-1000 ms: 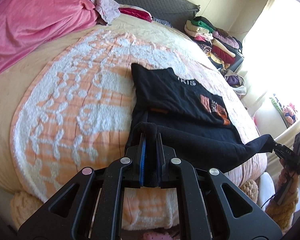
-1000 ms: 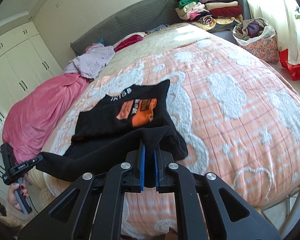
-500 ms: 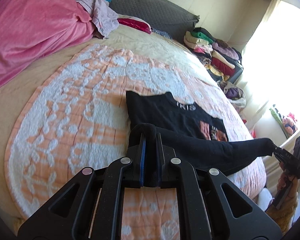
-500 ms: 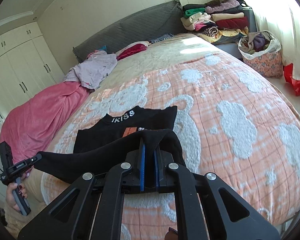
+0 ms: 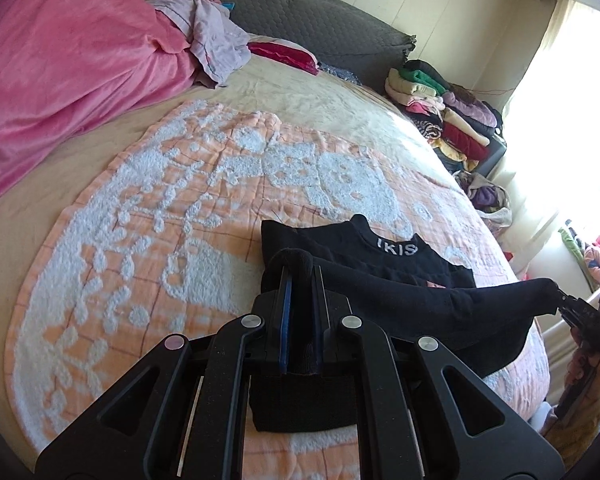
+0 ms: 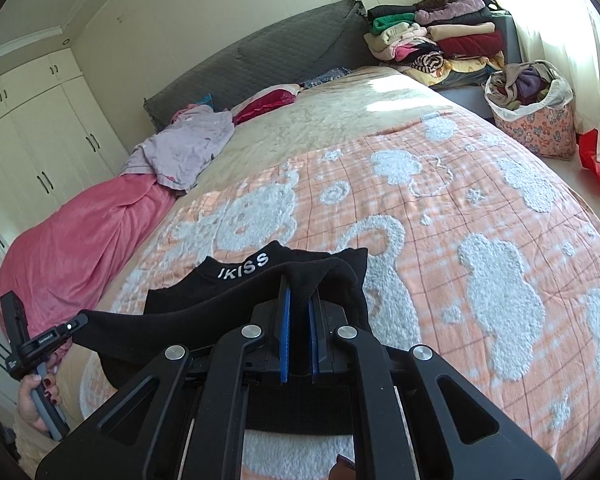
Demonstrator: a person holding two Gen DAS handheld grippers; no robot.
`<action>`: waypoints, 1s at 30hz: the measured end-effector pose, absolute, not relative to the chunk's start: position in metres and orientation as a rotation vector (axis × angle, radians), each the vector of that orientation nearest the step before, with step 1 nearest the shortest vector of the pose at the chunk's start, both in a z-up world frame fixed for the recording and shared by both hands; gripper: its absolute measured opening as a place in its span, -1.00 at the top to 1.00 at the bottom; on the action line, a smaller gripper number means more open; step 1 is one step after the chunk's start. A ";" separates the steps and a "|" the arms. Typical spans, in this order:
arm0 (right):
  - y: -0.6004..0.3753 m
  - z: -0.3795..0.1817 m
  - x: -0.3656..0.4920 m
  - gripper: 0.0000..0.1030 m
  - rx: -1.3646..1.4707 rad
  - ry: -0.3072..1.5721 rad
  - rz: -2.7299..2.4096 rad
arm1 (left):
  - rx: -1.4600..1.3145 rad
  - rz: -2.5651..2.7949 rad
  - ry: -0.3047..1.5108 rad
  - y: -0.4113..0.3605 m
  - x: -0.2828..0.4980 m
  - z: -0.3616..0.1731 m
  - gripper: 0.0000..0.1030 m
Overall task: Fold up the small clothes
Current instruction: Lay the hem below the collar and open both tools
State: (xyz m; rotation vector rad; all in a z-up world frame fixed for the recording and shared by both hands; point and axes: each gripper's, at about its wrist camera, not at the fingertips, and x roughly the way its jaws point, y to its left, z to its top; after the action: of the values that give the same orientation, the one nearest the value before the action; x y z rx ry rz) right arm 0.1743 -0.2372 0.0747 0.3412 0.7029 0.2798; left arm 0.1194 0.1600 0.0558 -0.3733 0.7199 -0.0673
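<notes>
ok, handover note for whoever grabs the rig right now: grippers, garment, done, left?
Left gripper: shut on the bottom hem corner of the black top.
Right gripper: shut on the other hem corner.
Garment: on the orange blanket near the bed's foot, collar with white lettering flat and away from you, hem raised and stretched between the grippers over the body.
Done: bottom edge lifted, partway toward the collar.
Left: lay the hem down by the collar, release, probably fold again, then set it aside.

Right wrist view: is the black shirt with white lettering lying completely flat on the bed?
No, both grippers pinch the black shirt and hold its near edge up.
</notes>
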 end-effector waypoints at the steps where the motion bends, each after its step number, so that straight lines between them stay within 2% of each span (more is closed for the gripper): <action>1: -0.238 0.073 0.177 0.88 0.345 0.707 0.277 | -0.369 -0.063 0.721 0.160 0.124 0.055 0.95; 12: -0.240 0.029 0.203 0.87 0.381 0.797 0.202 | -0.328 -0.020 0.782 0.156 0.154 0.027 0.94; 22: -0.238 0.015 0.206 0.80 0.374 0.826 0.170 | -0.245 0.018 0.778 0.148 0.151 0.029 0.92; 25: -0.238 0.018 0.204 0.36 0.360 0.814 0.137 | -0.231 0.020 0.771 0.146 0.149 0.032 0.70; 26: -0.239 0.019 0.202 0.35 0.361 0.806 0.135 | -0.223 0.021 0.769 0.145 0.149 0.034 0.60; 29: -0.241 0.025 0.198 0.33 0.355 0.789 0.127 | -0.207 0.022 0.761 0.141 0.146 0.037 0.53; 30: -0.241 0.027 0.196 0.32 0.351 0.783 0.126 | -0.205 0.022 0.759 0.140 0.146 0.037 0.43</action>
State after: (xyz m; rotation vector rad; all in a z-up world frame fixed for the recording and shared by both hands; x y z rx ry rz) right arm 0.1960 -0.2414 0.0268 0.3508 0.7829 0.1259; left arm 0.1459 0.1399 0.0375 -0.2054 0.7591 0.0219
